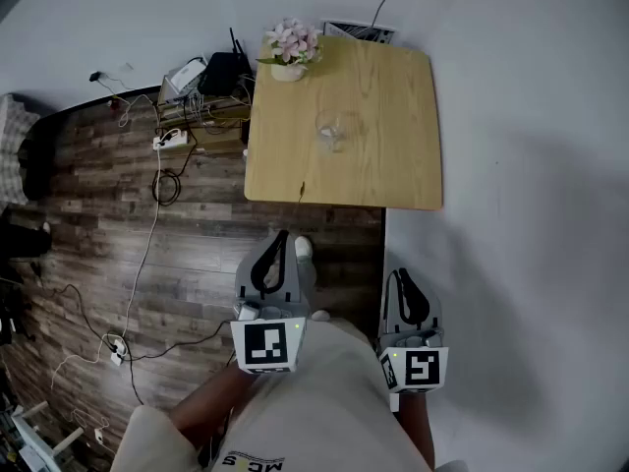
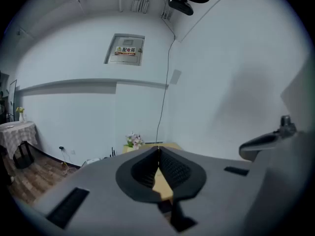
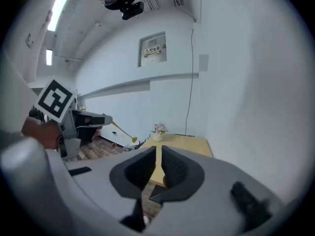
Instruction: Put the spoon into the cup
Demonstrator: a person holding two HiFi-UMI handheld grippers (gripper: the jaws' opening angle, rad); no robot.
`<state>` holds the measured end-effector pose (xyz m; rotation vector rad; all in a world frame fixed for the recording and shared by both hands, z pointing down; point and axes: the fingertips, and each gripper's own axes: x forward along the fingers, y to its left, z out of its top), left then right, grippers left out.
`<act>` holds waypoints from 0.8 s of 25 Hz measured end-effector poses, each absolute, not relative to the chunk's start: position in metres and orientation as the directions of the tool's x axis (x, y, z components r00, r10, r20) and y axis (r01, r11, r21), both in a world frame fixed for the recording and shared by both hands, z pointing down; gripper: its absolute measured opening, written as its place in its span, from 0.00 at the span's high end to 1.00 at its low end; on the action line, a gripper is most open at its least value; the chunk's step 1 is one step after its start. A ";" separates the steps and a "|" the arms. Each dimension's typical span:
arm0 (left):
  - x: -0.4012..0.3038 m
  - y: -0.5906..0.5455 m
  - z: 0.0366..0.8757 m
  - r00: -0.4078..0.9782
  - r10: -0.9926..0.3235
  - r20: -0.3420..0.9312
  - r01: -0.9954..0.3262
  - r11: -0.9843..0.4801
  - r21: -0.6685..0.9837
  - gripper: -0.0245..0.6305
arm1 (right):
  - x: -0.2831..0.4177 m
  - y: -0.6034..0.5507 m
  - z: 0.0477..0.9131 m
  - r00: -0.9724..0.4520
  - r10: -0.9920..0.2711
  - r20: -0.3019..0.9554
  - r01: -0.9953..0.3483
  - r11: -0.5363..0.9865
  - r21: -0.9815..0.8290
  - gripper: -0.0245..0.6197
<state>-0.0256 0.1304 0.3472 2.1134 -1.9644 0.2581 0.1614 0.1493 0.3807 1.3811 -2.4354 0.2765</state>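
Note:
A clear glass cup (image 1: 332, 134) stands near the middle of the light wooden table (image 1: 403, 175). My left gripper (image 1: 282, 236) hangs over the floor short of the table's near edge, shut on a thin gold spoon (image 1: 302, 193) whose far end reaches the table edge. In the right gripper view the spoon (image 3: 123, 131) sticks out slanting from the left gripper (image 3: 109, 120). In the left gripper view the left gripper (image 2: 158, 149) has its jaws pressed together. My right gripper (image 1: 400, 276) is at the right, near the white wall. The right gripper (image 3: 158, 150) is shut with nothing in it.
A pot of pink flowers (image 1: 291, 47) stands at the table's far left corner. Cables and power strips (image 1: 169, 141) lie on the dark wood floor to the left, with a black router (image 1: 226, 70) behind. A white wall (image 1: 531, 214) runs along the right.

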 end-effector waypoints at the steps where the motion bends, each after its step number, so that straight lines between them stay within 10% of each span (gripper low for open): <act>1: -0.021 0.157 0.347 0.084 -0.947 0.310 -0.996 -0.068 0.065 0.94 | 0.161 0.164 0.376 -0.488 -0.795 0.360 -0.853 0.522 -0.002 0.88; 20: 0.016 0.353 0.343 0.167 -0.896 0.413 -0.985 -0.136 0.104 0.94 | 0.176 0.321 0.356 -0.537 -0.790 0.297 -0.841 0.530 -0.113 0.90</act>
